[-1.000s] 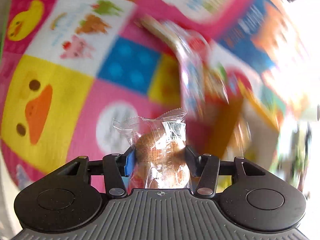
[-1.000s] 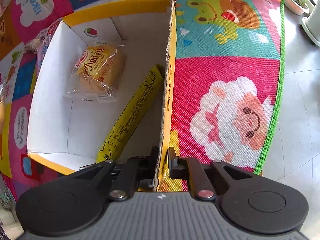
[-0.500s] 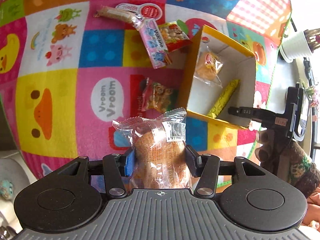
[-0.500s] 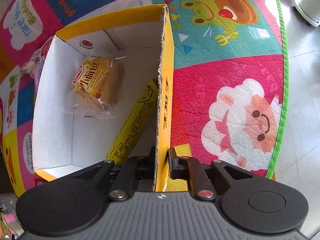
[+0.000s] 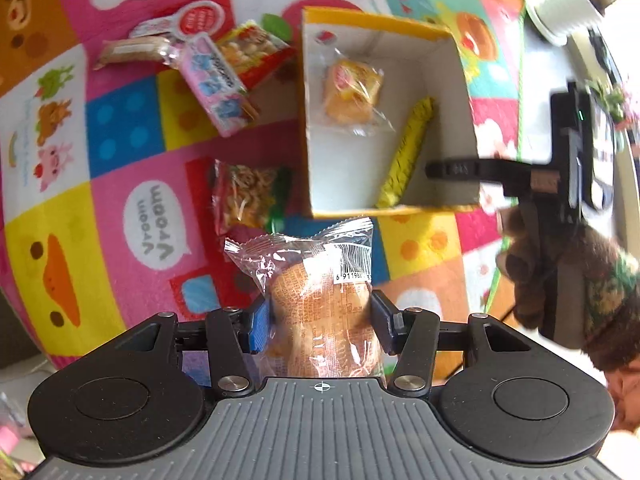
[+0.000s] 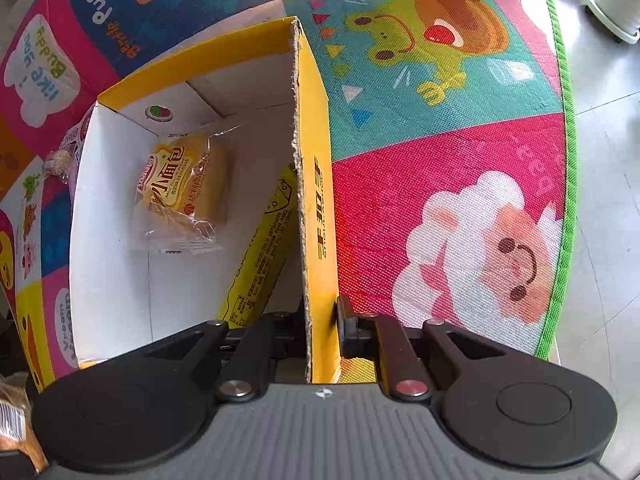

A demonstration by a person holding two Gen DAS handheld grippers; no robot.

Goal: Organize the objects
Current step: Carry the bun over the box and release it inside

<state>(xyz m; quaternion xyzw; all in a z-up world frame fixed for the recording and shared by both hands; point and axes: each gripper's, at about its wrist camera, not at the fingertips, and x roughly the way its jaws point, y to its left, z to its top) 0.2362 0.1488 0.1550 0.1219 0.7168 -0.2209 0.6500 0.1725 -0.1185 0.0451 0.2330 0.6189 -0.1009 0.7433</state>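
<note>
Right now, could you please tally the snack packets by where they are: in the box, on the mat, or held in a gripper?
In the yellow cardboard box: 2, a small clear-wrapped bread packet and a long yellow stick packet.
On the colourful play mat: 4.
In the left gripper: 1, a clear-wrapped brown bun.
Total: 7.

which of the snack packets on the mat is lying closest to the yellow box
The red-and-green noodle snack packet, lying just beside the box's near left corner. The pink packet and the others sit farther out.
</note>
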